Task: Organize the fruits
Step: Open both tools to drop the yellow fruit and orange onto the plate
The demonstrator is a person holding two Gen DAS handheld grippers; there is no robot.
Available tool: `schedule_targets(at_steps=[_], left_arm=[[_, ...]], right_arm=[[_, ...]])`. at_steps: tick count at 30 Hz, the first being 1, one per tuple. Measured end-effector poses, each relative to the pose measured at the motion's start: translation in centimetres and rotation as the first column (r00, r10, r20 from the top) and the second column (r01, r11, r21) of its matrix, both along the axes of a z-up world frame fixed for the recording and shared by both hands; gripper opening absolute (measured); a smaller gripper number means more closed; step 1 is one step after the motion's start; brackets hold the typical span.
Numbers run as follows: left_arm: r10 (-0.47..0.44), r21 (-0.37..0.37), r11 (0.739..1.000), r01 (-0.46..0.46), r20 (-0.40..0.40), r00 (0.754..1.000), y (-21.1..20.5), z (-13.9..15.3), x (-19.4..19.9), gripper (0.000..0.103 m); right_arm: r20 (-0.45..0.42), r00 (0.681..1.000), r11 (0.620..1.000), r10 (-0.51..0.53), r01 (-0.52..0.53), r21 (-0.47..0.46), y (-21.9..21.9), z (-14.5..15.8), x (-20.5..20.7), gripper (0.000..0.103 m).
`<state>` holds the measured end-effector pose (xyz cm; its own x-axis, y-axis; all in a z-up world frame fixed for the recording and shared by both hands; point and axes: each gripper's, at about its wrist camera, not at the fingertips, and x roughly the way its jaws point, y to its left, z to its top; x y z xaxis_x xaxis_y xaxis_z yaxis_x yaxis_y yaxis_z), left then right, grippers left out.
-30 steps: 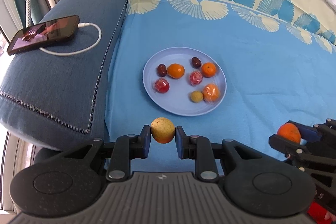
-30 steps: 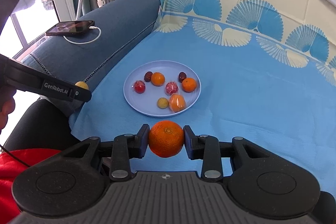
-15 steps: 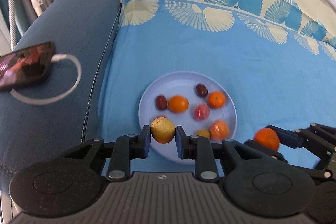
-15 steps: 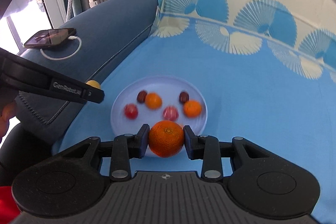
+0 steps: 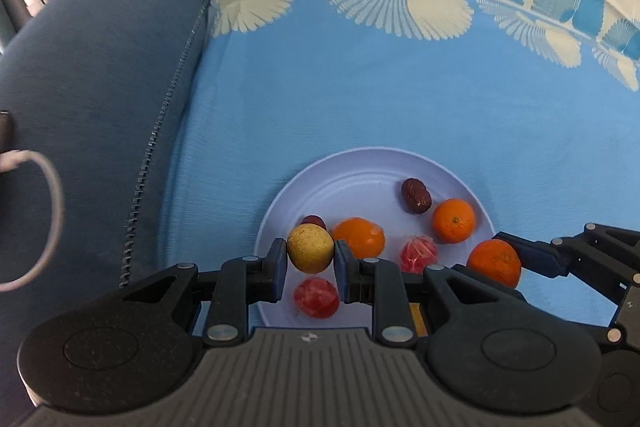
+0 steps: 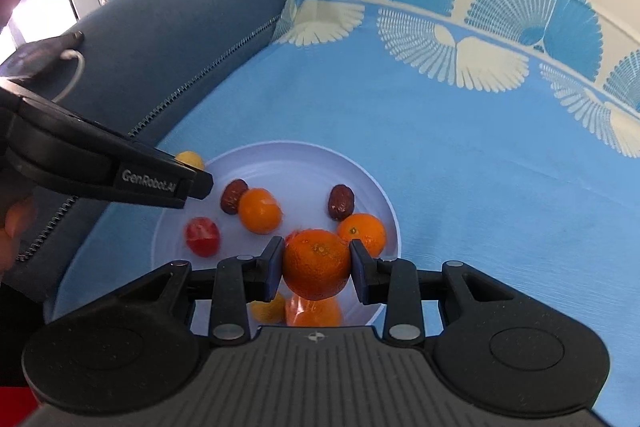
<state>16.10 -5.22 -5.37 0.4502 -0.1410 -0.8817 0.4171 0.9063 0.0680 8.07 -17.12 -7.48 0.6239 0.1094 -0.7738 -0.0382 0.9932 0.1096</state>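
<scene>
Fruits mostly on plate [image 5: 360, 163], lower centre. Left gripper [image 5: 311, 254] clamps yellow fruit [image 5: 310, 247], right gripper [image 6: 316, 265] clamps orange [image 6: 316, 263], both above plate; lower onto bare spots before releasing.

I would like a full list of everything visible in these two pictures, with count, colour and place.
round pale blue plate: one, on the blue cloth
blue patterned cloth: one, under the plate
orange mandarins on the plate: at least two
dark red dates: two, on the plate
red wrapped fruits: two, on the plate
dark blue sofa arm: one, at left
white cable: one, on the sofa arm
left gripper: holds a round yellow fruit
right gripper: holds a large orange mandarin
</scene>
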Motion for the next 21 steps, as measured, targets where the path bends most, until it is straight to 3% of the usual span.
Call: schedule_targets(at_steps=[5, 6, 7, 8, 9, 10, 14, 17, 21], left_arm=[[0.0, 0.016, 1.0, 0.0, -0.018, 1.0, -0.5, -1.5, 1.0, 0.027], [0.002, 0.017, 1.0, -0.002, -0.013, 1.0, -0.5, -1.7, 1.1, 0.034], [0.0, 0.02, 1.0, 0.0, -0.01, 1.0, -0.5, -1.8, 1.2, 0.059], [0.0, 0.026, 1.0, 0.001, -0.009, 1.0, -0.5, -1.9, 1.4, 0.076], [0.007, 0.031, 1.0, -0.007, -0.003, 1.0, -0.5, -1.9, 1.5, 0.102], [0.012, 0.023, 1.0, -0.012, 0.014, 1.0, -0.4, -1.7, 1.4, 0.103], [-0.014, 0.045, 0.999, 0.013, 0.03, 0.999, 0.1, -0.5, 0.2, 0.103], [-0.003, 0.054, 0.999, 0.001, 0.039, 0.999, 1.3, 1.0, -2.5, 0.103], [0.065, 0.004, 0.998, -0.065, -0.02, 0.998, 3.0, 2.4, -6.5, 0.103]], right_arm=[[-0.016, 1.0, 1.0, 0.007, -0.007, 0.006, 0.0, -1.0, 1.0, 0.037], [-0.018, 1.0, 1.0, 0.011, -0.011, 0.009, 0.0, -1.1, 1.0, 0.038], [-0.018, 1.0, 1.0, 0.013, -0.013, 0.011, 0.0, -1.2, 1.2, 0.038], [-0.013, 1.0, 1.0, 0.013, -0.013, 0.01, 0.0, -1.3, 1.3, 0.05], [-0.009, 1.0, 1.0, 0.013, -0.013, 0.003, 0.1, -1.3, 1.4, 0.06], [-0.006, 1.0, 1.0, 0.019, -0.019, -0.004, 0.2, -1.3, 1.4, 0.073], [-0.001, 1.0, 0.999, 0.015, -0.016, -0.037, 0.3, -0.3, 0.4, 0.093], [-0.018, 0.999, 0.999, -0.049, 0.049, -0.013, -0.7, 1.2, -2.1, 0.099], [-0.044, 0.991, 0.991, -0.125, 0.126, 0.04, -1.4, 3.0, -5.8, 0.102]])
